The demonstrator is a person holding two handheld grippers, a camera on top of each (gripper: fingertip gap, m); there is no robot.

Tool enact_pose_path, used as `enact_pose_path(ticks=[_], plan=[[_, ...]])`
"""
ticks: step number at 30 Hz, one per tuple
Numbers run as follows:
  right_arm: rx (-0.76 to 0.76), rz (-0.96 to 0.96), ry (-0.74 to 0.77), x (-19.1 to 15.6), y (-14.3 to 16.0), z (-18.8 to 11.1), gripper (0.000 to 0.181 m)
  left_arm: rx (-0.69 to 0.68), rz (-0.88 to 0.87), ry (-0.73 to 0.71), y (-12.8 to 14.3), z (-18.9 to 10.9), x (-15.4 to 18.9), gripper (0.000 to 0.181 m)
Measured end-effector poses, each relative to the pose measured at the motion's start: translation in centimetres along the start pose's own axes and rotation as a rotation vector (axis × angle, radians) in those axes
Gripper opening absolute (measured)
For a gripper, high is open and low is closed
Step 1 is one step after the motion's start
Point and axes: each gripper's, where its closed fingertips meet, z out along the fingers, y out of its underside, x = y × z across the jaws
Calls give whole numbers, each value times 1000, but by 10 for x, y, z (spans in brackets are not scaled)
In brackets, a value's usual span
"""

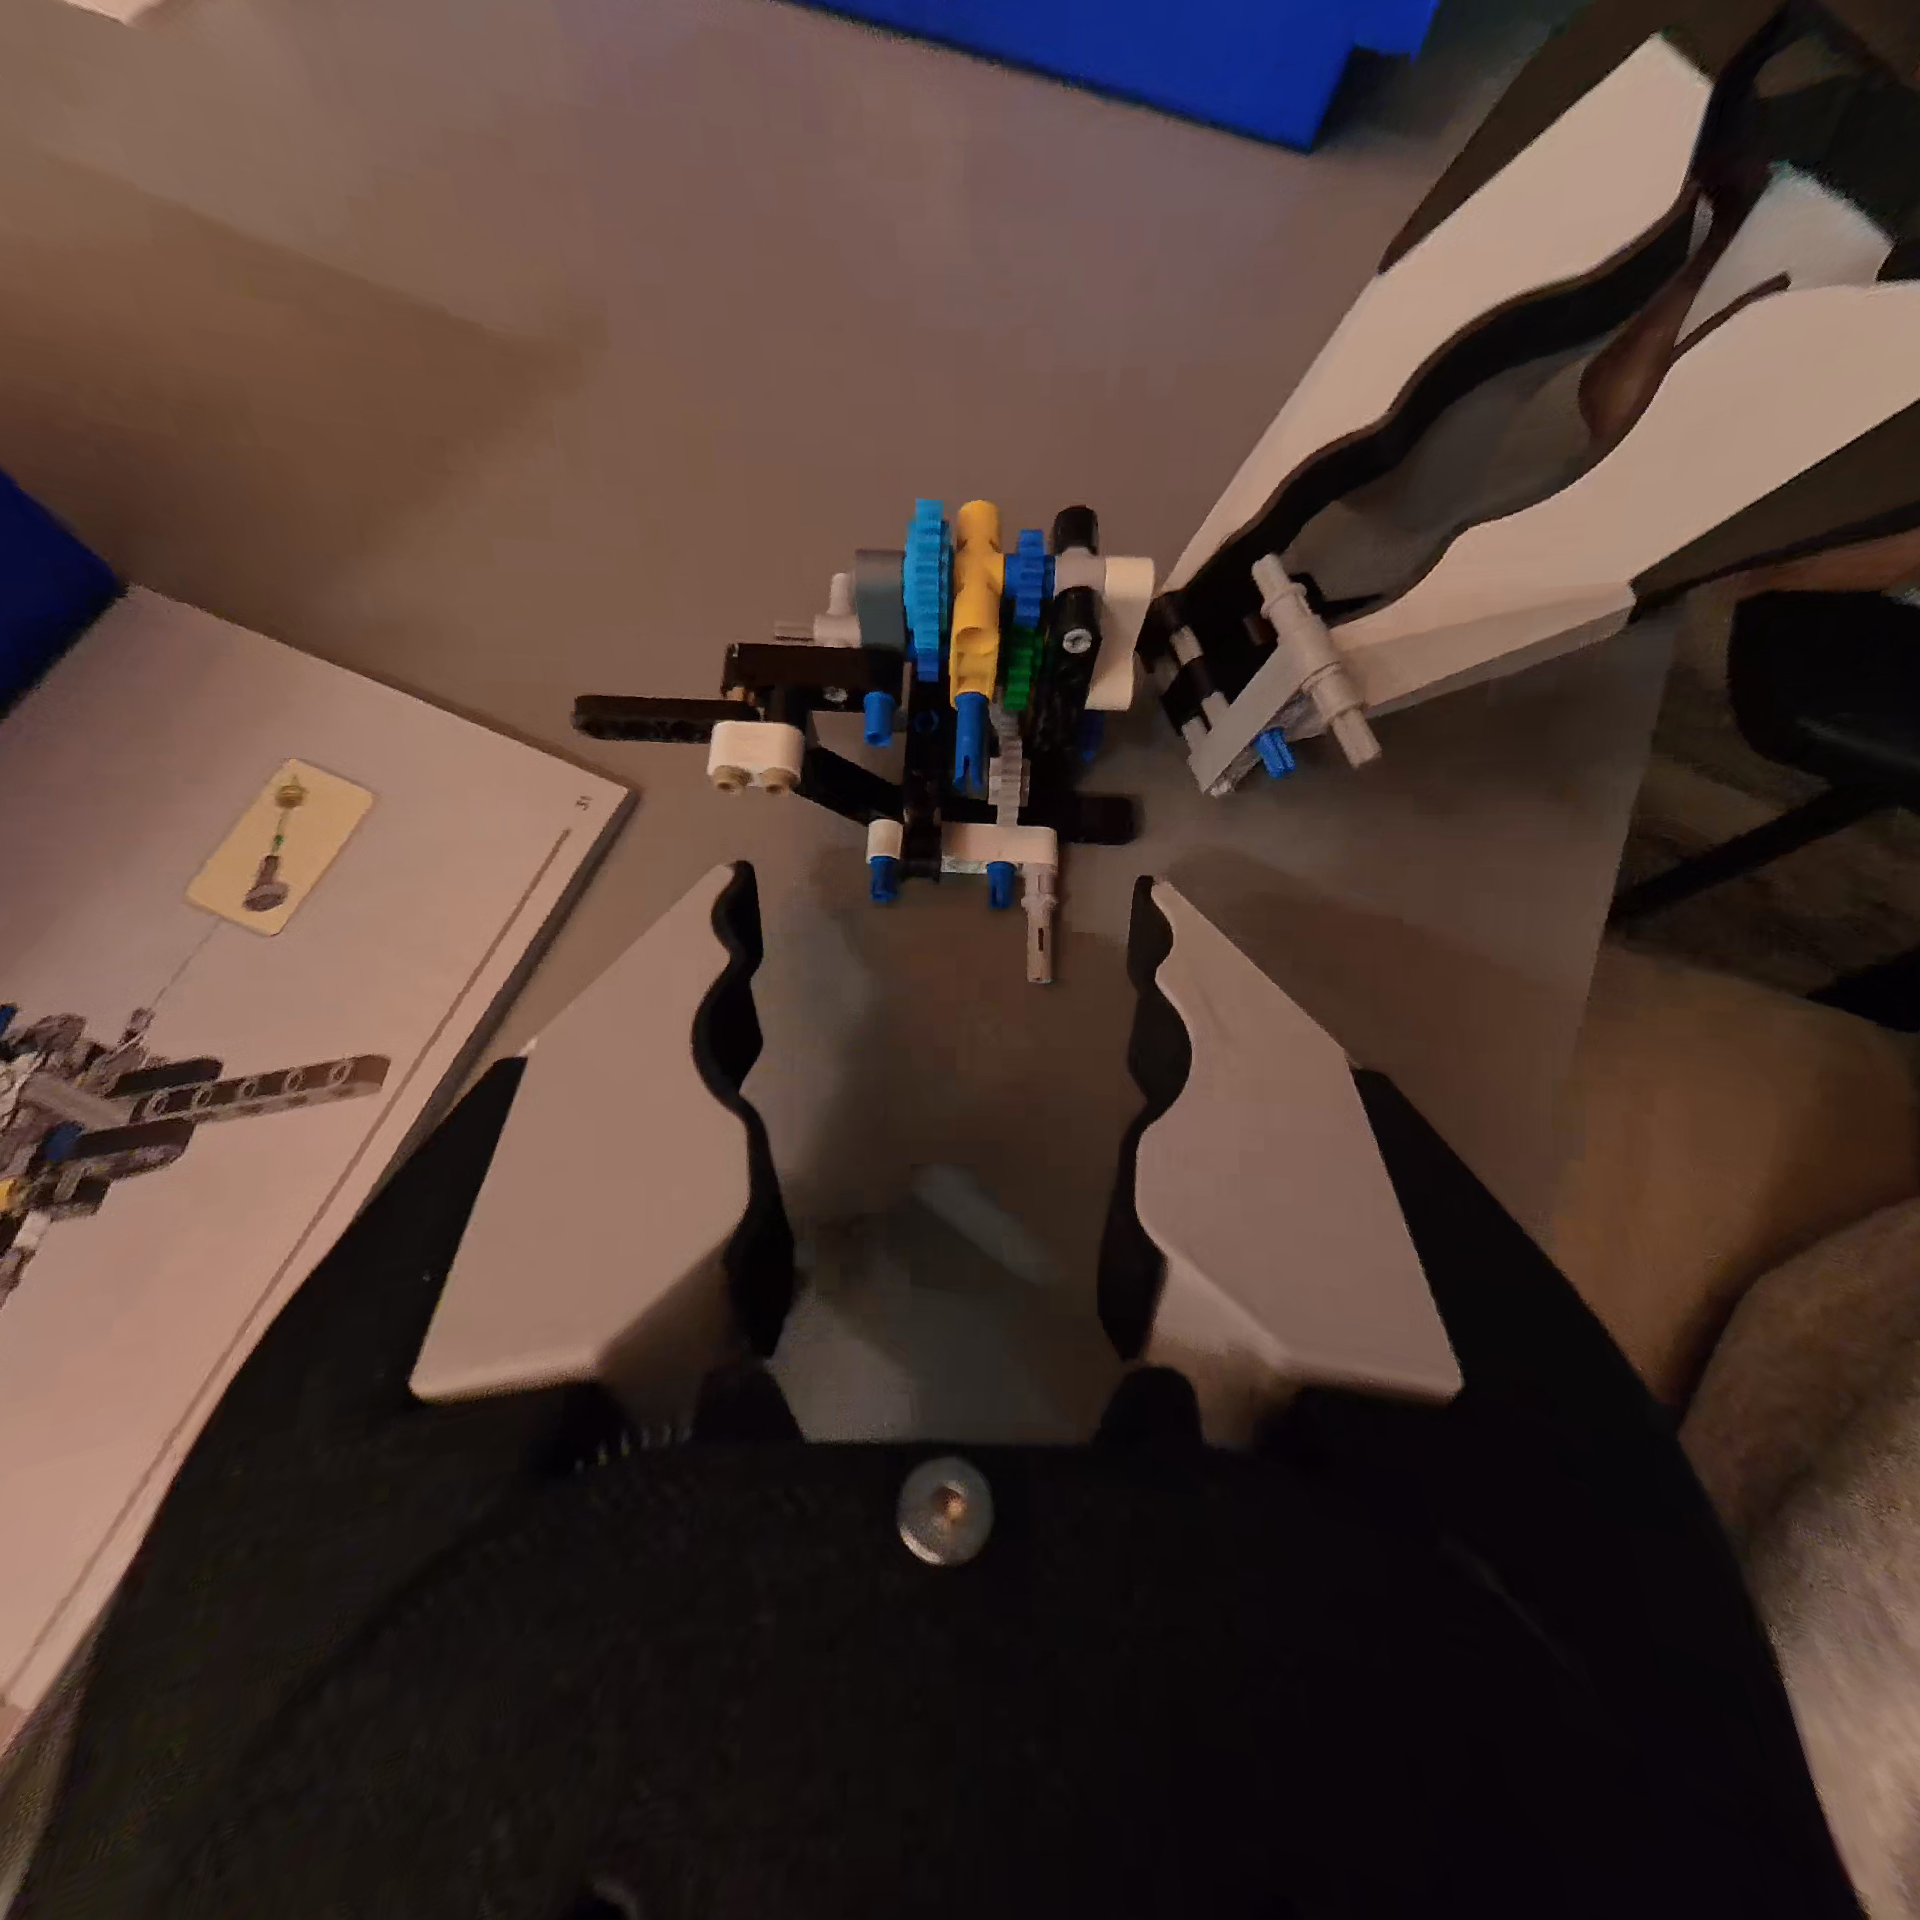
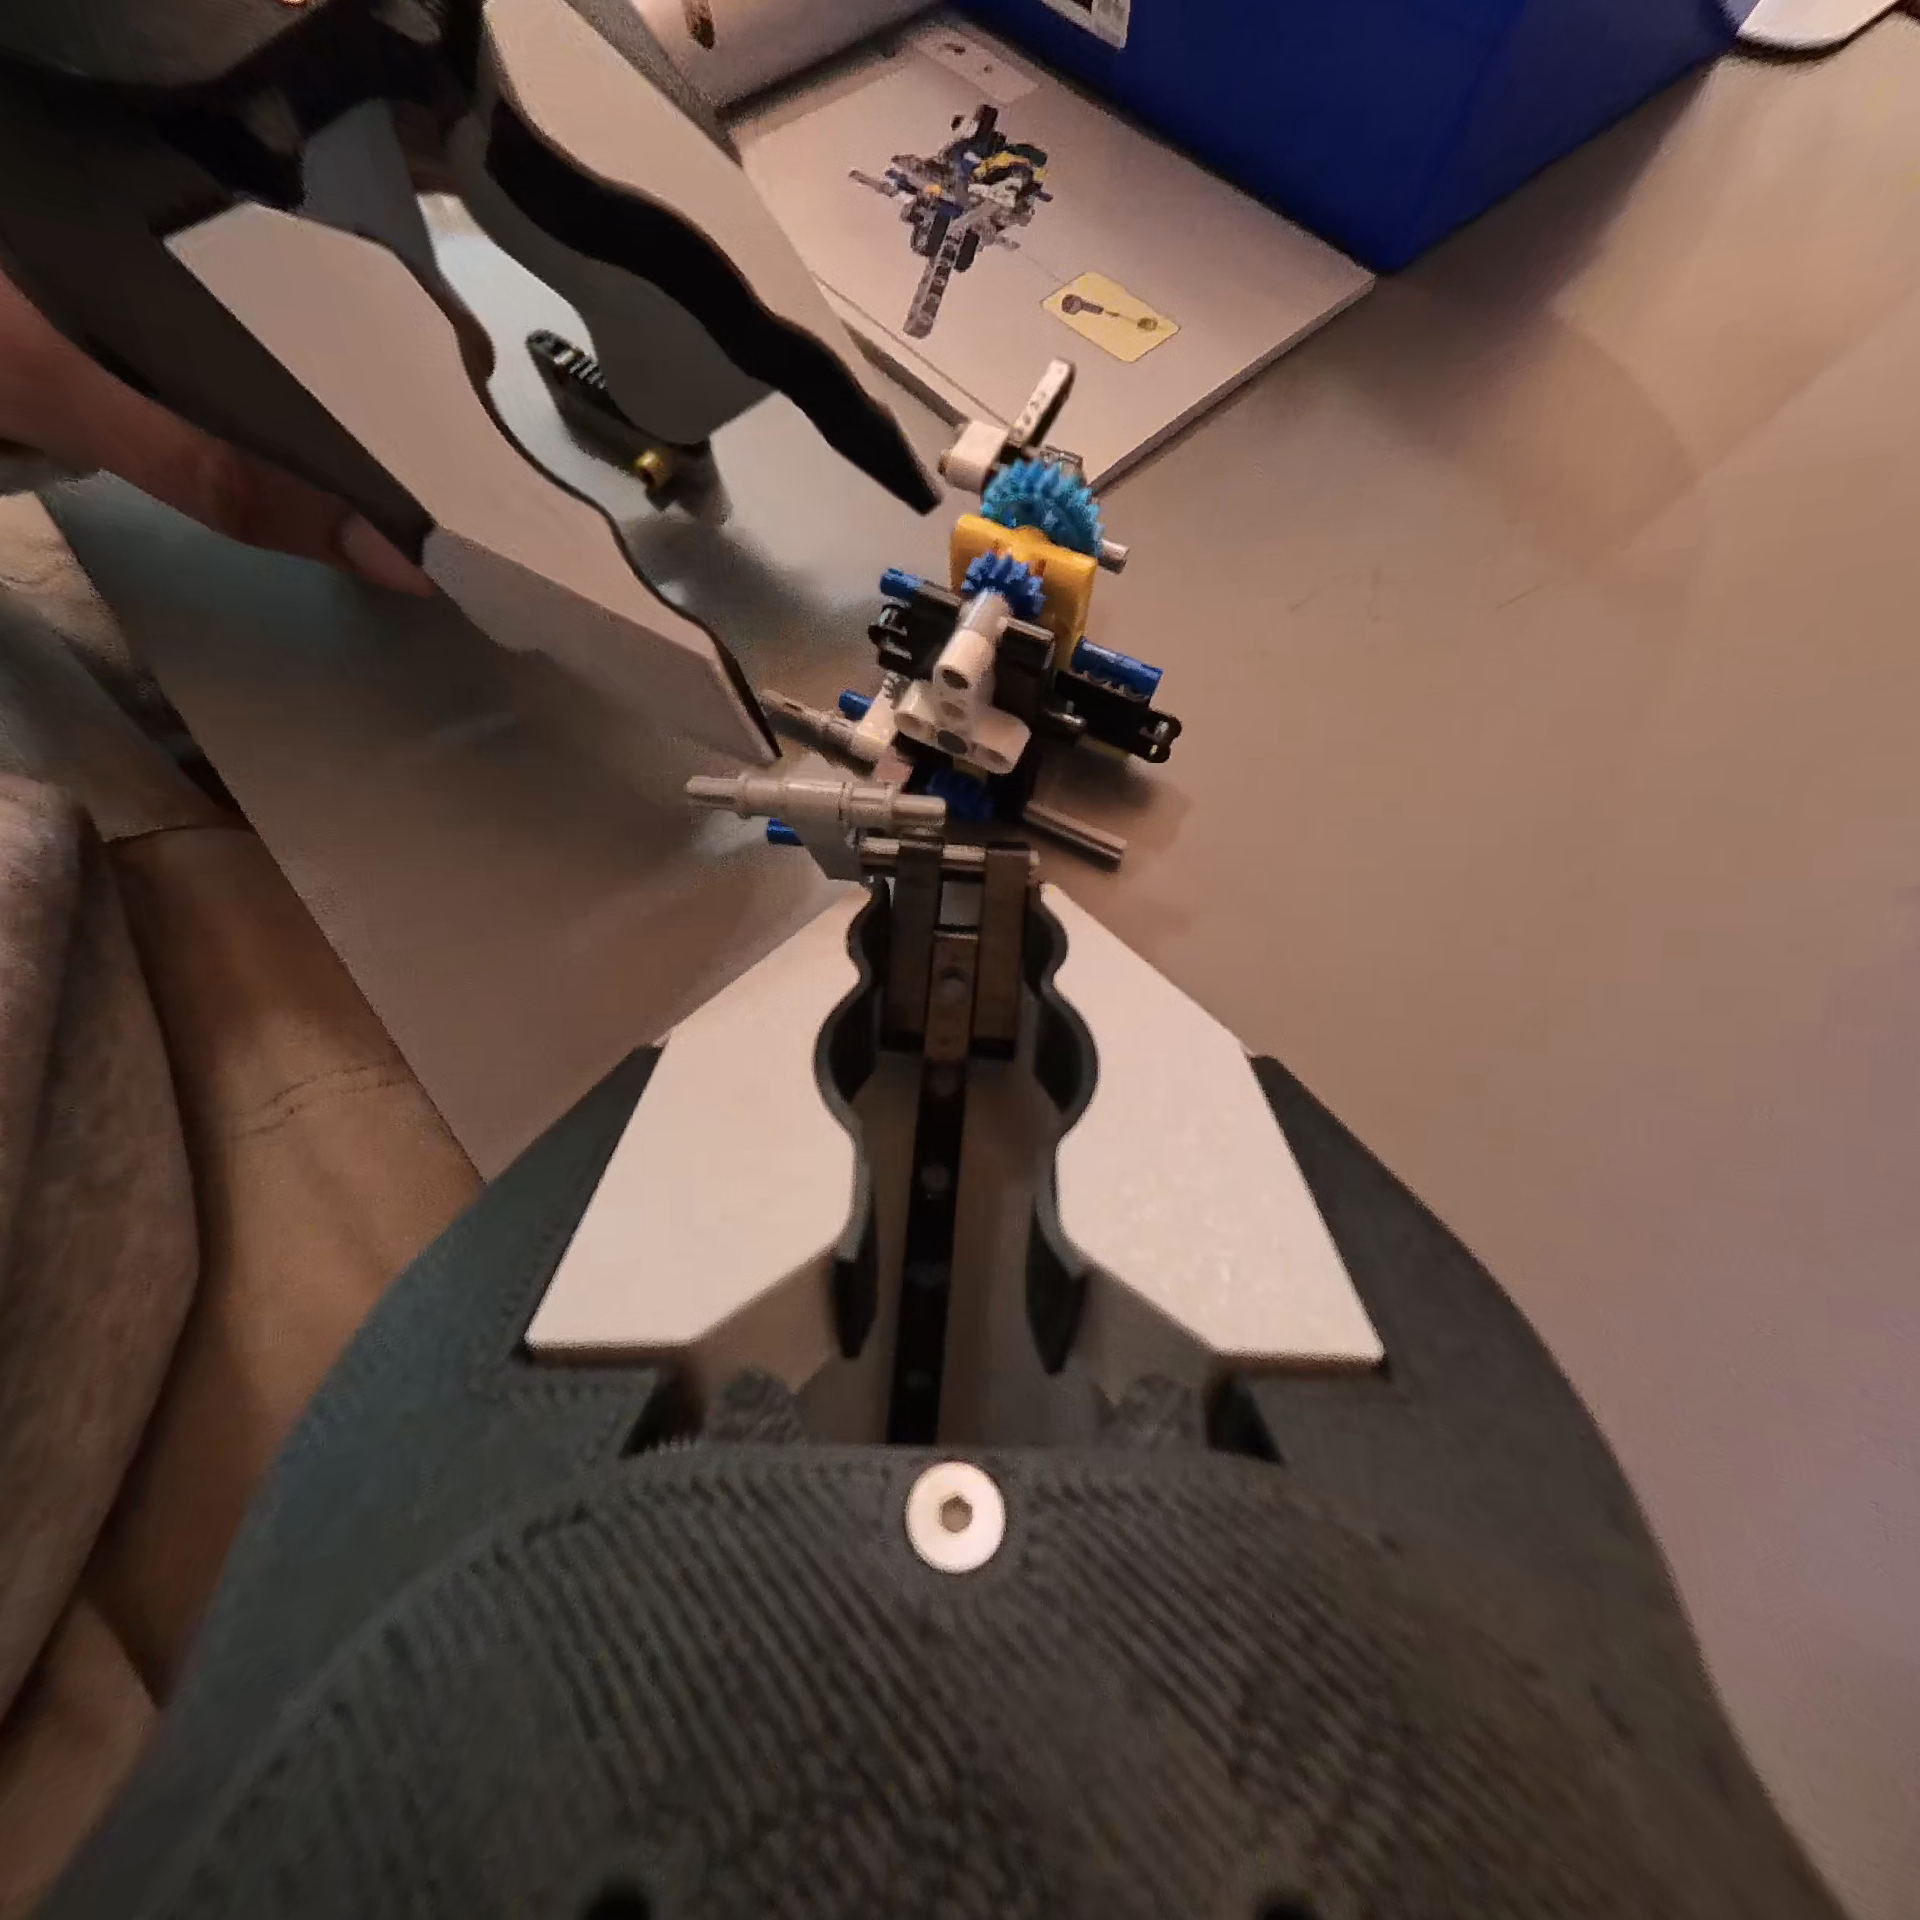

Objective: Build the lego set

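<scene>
On the grey table (image 1: 416, 416), beside the open manual (image 1: 260, 1039), stands the half-built model (image 1: 956, 707): gears and beams joined, much left by the manual's picture. Left gripper (image 1: 940, 904) gapes wide, empty, just before the model; right gripper (image 2: 951, 935) clamps a black-grey subassembly (image 2: 951, 966) near the model's side. Whether they touch is unclear; motion blur hides pins.

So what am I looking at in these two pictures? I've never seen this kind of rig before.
No robot here: a person holds a two-finger gripper in each hand, each with a camera looking along its fingers. In the left wrist view, the left gripper is open and empty, facing a half-built lego assembly of gears and beams standing on the grey table. In the right wrist view, the right gripper is shut on a smaller lego sub-assembly of black and grey beams, close beside the main build. An open instruction booklet lies nearby, with a blue box behind it.
</scene>
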Motion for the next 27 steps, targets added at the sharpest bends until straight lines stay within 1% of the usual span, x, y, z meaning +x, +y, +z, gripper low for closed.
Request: enact_pose_path(ticks=[2, 3, 4, 5, 8, 10, 12, 13, 16, 20, 23, 25, 27], plan=[[34, -23, 4, -3, -6, -3, 25, 62, -37, 15, -5, -9, 6, 69], [57, -37, 6, -5, -11, -5, 25, 96, -60, 41, -8, -13, 13, 62], [80, -50, 5, -8, -15, -8, 25, 129, -83, 79, -11, -17, 22, 52], [104, -61, -5, -11, -19, -10, 25, 156, -102, 123, -13, -21, 32, 46], [177, -78, -71, -26, -29, -18, 25, 201, -110, 175, -17, -26, 49, 38], [225, -73, -132, -35, -35, -24, 24, 247, -117, 252, -23, -31, 58, 38], [273, -51, -216, -45, -40, -30, 24, 286, -149, 402, -28, -39, 74, 42], [297, -28, -268, -50, -43, -34, 25, 299, -167, 452, -29, -41, 79, 46], [347, 50, -416, -62, -49, -43, 24, 342, -202, 534, -34, -48, 85, 53], [374, 98, -499, -68, -53, -48, 24, 407, -258, 640, -41, -57, 93, 64], [380, 127, -562, -75, -54, -50, 24, 428, -279, 704, -44, -62, 98, 62], [377, 138, -587, -77, -54, -50, 24, 438, -271, 721, -44, -65, 100, 59], [374, 151, -615, -79, -53, -50, 24, 444, -266, 745, -44, -68, 102, 52]])
